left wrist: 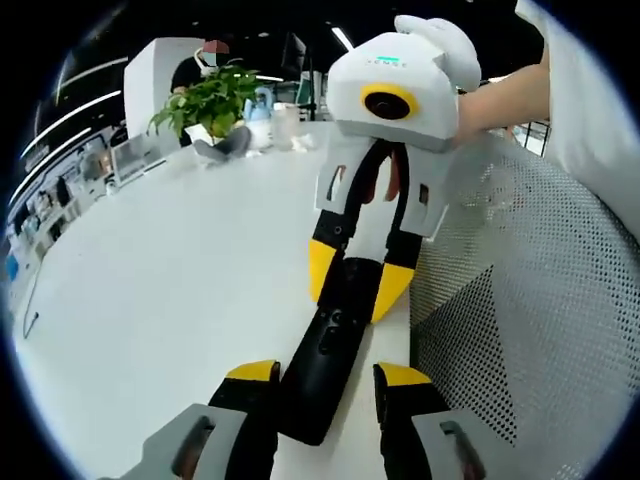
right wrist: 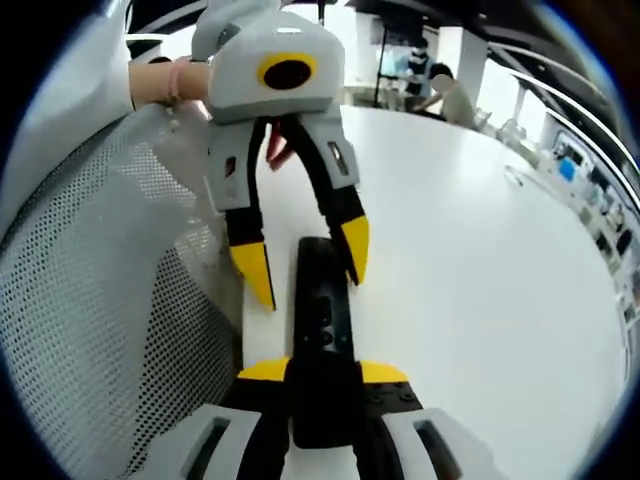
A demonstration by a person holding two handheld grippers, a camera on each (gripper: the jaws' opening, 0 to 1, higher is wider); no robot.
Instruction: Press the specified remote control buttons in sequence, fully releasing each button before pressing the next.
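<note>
The big white counter was seen under everything, with a grey mesh chair back beside it. A leafy green plant stood far off. The long black remote control lay flat on the counter. Its one end was clamped by the right claw. The left claw was held apart around its other end.

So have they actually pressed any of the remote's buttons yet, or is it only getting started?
Done: the long black remote control lies on the white table, with the right gripper closed on one end. In hand: the left gripper, jaws open, straddles the other end. Left: the presses themselves; neither view shows a jaw tip on a button, and past presses cannot be told.
</note>
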